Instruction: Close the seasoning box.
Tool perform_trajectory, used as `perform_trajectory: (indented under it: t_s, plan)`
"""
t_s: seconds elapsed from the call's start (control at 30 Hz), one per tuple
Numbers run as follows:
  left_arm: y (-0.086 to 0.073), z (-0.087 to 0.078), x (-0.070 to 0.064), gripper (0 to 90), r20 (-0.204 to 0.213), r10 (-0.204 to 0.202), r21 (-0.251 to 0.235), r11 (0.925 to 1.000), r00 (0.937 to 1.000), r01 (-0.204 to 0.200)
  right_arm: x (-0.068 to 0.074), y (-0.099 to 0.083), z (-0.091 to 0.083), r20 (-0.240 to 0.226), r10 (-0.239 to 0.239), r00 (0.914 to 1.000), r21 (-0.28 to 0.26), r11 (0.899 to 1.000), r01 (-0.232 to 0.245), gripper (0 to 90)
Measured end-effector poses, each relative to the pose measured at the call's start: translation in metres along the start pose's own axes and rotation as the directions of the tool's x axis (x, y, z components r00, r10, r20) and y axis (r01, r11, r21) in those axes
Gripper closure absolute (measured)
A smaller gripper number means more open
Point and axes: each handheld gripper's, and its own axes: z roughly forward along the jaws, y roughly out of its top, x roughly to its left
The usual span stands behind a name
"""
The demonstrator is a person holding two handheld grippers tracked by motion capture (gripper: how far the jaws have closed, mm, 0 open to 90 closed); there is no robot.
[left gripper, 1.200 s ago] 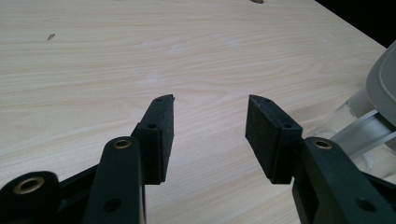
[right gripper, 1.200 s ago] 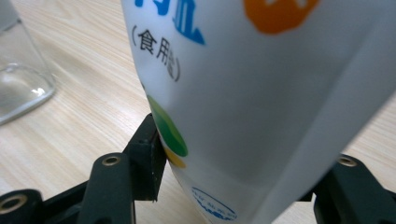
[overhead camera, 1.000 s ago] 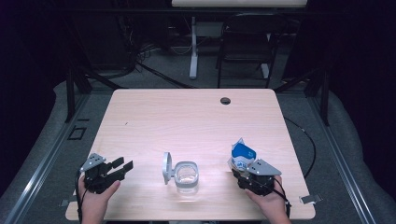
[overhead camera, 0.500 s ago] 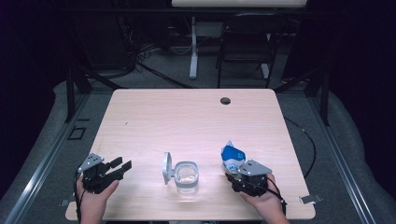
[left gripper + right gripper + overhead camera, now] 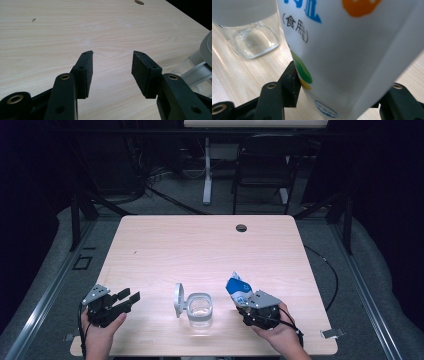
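Right gripper (image 5: pixel 248 301): jaws clamped on a white-and-blue bag (image 5: pixel 237 288), held just right of the clear jar (image 5: pixel 200 306). Left gripper (image 5: pixel 124 300): jaws apart, empty, well left of the jar. Jar stands near the front edge of the pale wood table (image 5: pixel 200 245). Beyond the table: grey floor, cables, dark surroundings.

One clear jar (image 5: pixel 199 306), one pouch (image 5: pixel 237 288), two grippers, one table (image 5: pixel 200 245).
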Motion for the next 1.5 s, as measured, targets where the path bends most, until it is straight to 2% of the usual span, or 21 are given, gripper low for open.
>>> perform_trajectory:
  t_s: [0.3,0.43,0.6,0.7,0.8,0.9,0.93,1.03,1.1,1.17,1.37,1.47,1.5]
  plan:
    - [0.000,-0.001,0.001,52.1,0.001,-0.001,0.001,1.0000,1.0000,0.001,0.007,0.008,0.002,0.031,-0.080,0.9963,0.016,0.997,0.080,42.6]
    - [0.000,-0.001,0.001,52.2,0.000,-0.001,0.000,1.0000,1.0000,0.001,0.011,0.012,0.002,0.066,-0.135,0.9886,0.032,0.991,0.133,42.7]
    - [0.000,-0.001,0.001,52.2,-0.001,0.000,0.003,1.0000,1.0000,0.000,0.016,0.016,0.004,0.116,-0.178,0.9772,0.045,0.984,0.174,42.8]
    - [0.000,-0.001,0.002,52.2,-0.001,-0.002,0.003,1.0000,1.0000,0.002,0.019,0.018,0.005,0.148,-0.222,0.9638,0.061,0.975,0.215,42.8]
    - [0.000,-0.001,0.002,52.2,-0.002,-0.003,0.003,1.0000,1.0000,0.003,0.021,0.019,0.006,0.158,-0.248,0.9558,0.059,0.969,0.242,42.9]
    - [0.000,0.000,0.002,52.2,-0.003,-0.003,0.001,1.0000,1.0000,0.003,0.023,0.020,0.007,0.177,-0.281,0.9434,0.065,0.960,0.274,42.9]
    - [0.000,0.000,0.002,52.2,-0.003,-0.003,0.001,1.0000,1.0000,0.003,0.024,0.021,0.007,0.191,-0.302,0.9339,0.077,0.953,0.293,43.0]
    - [0.000,0.000,0.002,52.2,-0.003,-0.003,0.000,1.0000,1.0000,0.003,0.026,0.022,0.009,0.209,-0.335,0.9188,0.093,0.942,0.322,43.0]
    - [0.000,0.000,0.002,52.2,-0.003,-0.002,0.001,1.0000,1.0000,0.002,0.026,0.022,0.010,0.209,-0.338,0.9176,0.091,0.941,0.326,43.0]
    - [0.000,0.000,0.002,52.2,-0.003,-0.003,0.002,1.0000,1.0000,0.003,0.026,0.022,0.010,0.214,-0.355,0.9100,0.102,0.935,0.341,43.0]
    - [0.000,-0.001,0.002,52.2,-0.003,-0.005,0.003,1.0000,1.0000,0.005,0.027,0.022,0.011,0.233,-0.363,0.9020,0.097,0.932,0.350,43.0]
    - [0.000,-0.001,0.002,52.2,-0.003,-0.004,0.002,1.0000,1.0000,0.004,0.028,0.023,0.011,0.241,-0.391,0.8881,0.118,0.920,0.373,43.0]
    - [0.000,-0.001,0.002,52.2,-0.003,-0.005,0.002,1.0000,1.0000,0.005,0.029,0.022,0.012,0.244,-0.388,0.8887,0.110,0.922,0.372,43.1]
